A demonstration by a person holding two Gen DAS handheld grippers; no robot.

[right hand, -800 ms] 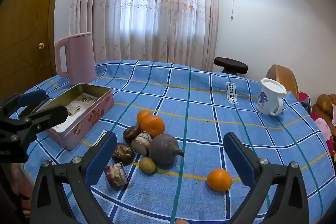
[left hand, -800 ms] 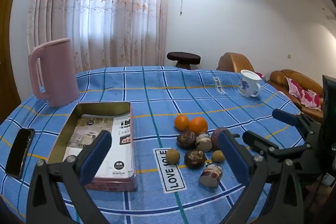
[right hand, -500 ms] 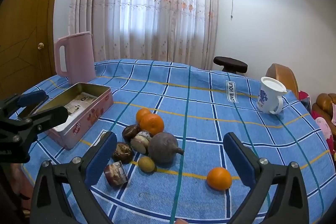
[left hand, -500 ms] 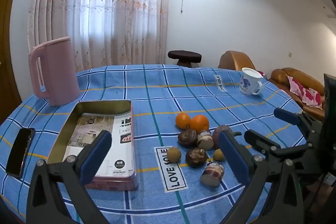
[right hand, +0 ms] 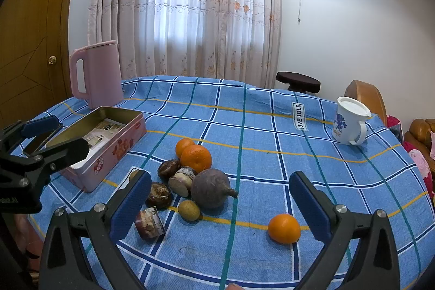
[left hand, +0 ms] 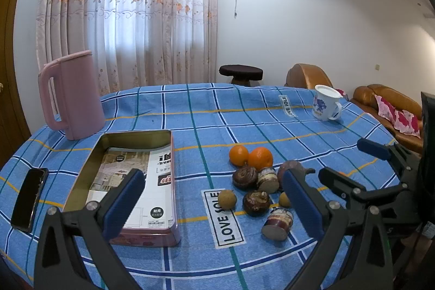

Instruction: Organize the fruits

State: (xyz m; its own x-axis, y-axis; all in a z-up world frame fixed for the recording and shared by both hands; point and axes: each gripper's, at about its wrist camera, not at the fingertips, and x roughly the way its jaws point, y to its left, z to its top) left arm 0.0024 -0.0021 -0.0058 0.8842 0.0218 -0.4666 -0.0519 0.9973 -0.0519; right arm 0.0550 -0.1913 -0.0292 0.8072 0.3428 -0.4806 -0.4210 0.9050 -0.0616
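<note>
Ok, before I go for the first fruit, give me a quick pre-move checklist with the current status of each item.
1. Right gripper open and empty: ok.
2. Left gripper open and empty: ok.
3. Pink tin open, only a paper sheet inside: ok.
4. Lone orange apart from the pile, nothing touching it: ok.
5. Fruit pile packed tight, pieces touching: not ok for a clean single pick.
6. Whether the tin is the intended destination: cannot tell.
</note>
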